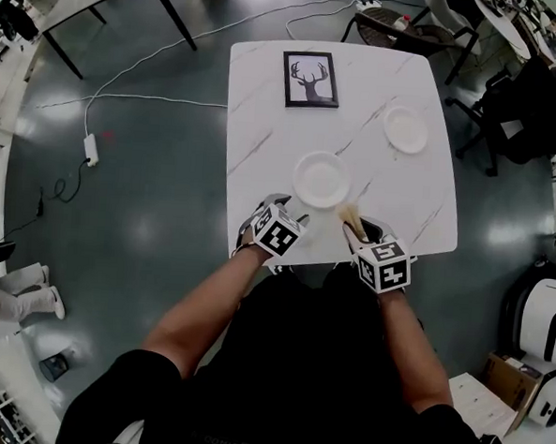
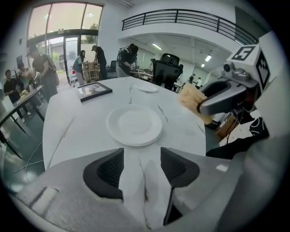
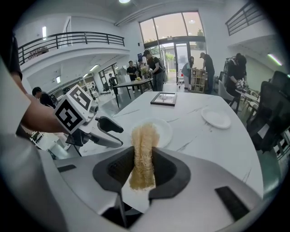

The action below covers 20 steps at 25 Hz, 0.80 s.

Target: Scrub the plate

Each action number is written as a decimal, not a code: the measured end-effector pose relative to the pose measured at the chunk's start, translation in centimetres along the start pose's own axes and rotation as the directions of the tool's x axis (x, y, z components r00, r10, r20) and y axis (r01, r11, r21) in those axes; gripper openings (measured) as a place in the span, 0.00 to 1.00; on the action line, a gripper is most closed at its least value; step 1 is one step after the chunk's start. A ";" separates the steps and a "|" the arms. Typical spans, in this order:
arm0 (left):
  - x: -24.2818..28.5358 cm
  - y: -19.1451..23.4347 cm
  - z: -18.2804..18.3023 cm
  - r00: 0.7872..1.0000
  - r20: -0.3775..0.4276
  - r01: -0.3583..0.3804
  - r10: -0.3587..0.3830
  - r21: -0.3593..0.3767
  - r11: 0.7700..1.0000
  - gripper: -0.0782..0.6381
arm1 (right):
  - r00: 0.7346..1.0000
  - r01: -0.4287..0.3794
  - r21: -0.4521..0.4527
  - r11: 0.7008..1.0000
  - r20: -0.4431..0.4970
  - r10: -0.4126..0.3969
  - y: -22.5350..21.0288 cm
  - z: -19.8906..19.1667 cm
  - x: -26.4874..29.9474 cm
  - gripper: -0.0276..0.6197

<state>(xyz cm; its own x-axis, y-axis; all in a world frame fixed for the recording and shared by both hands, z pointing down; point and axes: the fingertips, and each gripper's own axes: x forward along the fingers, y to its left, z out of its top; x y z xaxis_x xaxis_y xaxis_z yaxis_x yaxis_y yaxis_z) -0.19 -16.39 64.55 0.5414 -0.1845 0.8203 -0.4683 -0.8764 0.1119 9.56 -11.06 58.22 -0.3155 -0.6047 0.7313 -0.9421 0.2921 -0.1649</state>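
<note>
Right now the person stands at the near edge of the white bench (image 1: 266, 103) with a gripper in each hand, both pointed at the plate (image 1: 321, 179) lying flat just in front of them. The right gripper (image 3: 142, 168) is clamped tight on a strip of straw-coloured scrubber (image 3: 143, 152). It is pinched low, so most of its length sticks out past the jaws toward the plate. That looks deliberate, leaving a free end to rub with. The tip hangs near the plate's near rim, though I can't tell whether it touches.

The left gripper (image 2: 141, 159) has its jaws spread wide with nothing between them. Only bare bench shows in the gap, and the plate sits just beyond its tips. I'd guess it is lined up there to steady the rim while the other gripper rubs. A second plate (image 1: 406, 128) and a framed deer picture (image 1: 311, 79) lie farther back, well apart from the work.
</note>
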 end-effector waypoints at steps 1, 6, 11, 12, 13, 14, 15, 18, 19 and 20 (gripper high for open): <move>-0.2 -0.1 0.1 1.000 0.010 0.010 -0.010 -0.006 1.000 0.47 | 1.000 0.002 0.007 1.000 0.007 -0.002 0.0 -0.1 -0.2 0.23; -1.8 -1.2 0.4 0.995 0.094 0.047 -0.036 -0.111 0.993 0.39 | 0.999 -0.024 0.003 1.000 0.037 0.024 0.5 -0.6 -0.9 0.23; -4.5 -3.1 0.7 0.984 0.180 0.052 -0.011 -0.224 0.973 0.12 | 0.992 -0.095 0.008 0.995 0.081 0.094 1.1 -0.3 -2.3 0.23; -5.0 -3.7 0.6 0.981 0.193 0.062 -0.014 -0.248 0.967 0.12 | 0.990 -0.112 0.006 0.994 0.090 0.112 1.3 -0.4 -2.9 0.23; -5.4 -4.4 0.5 0.978 0.207 0.075 -0.018 -0.275 0.958 0.12 | 0.986 -0.130 0.000 0.991 0.101 0.130 1.5 -0.5 -3.5 0.23; -5.9 -5.1 0.4 0.974 0.224 0.090 -0.020 -0.305 0.948 0.12 | 0.983 -0.148 -0.007 0.989 0.112 0.148 1.7 -0.6 -4.2 0.23; -6.3 -6.0 0.4 0.970 0.244 0.103 -0.020 -0.336 0.936 0.12 | 0.979 -0.166 -0.014 0.986 0.122 0.166 1.8 -0.8 -5.0 0.22; -7.5 -8.8 0.8 0.950 0.311 0.134 0.002 -0.416 0.899 0.12 | 0.968 -0.203 -0.031 0.979 0.147 0.205 1.7 -1.9 -7.9 0.22; -7.9 -9.9 1.1 0.944 0.330 0.142 0.012 -0.439 0.887 0.12 | 0.965 -0.209 -0.031 0.977 0.154 0.212 1.5 -2.4 -8.8 0.22; -8.1 -11.0 1.3 0.938 0.347 0.149 0.023 -0.460 0.876 0.12 | 0.963 -0.216 -0.026 0.976 0.162 0.217 1.1 -2.9 -9.8 0.22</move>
<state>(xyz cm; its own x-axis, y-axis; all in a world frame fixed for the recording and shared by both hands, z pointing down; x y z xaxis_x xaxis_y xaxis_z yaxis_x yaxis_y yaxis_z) 1.52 -5.80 55.89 0.7391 -0.3476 0.5770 -0.6506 -0.5905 0.4776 11.89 -2.71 52.77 -0.5265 -0.6385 0.5613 -0.8486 0.4348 -0.3013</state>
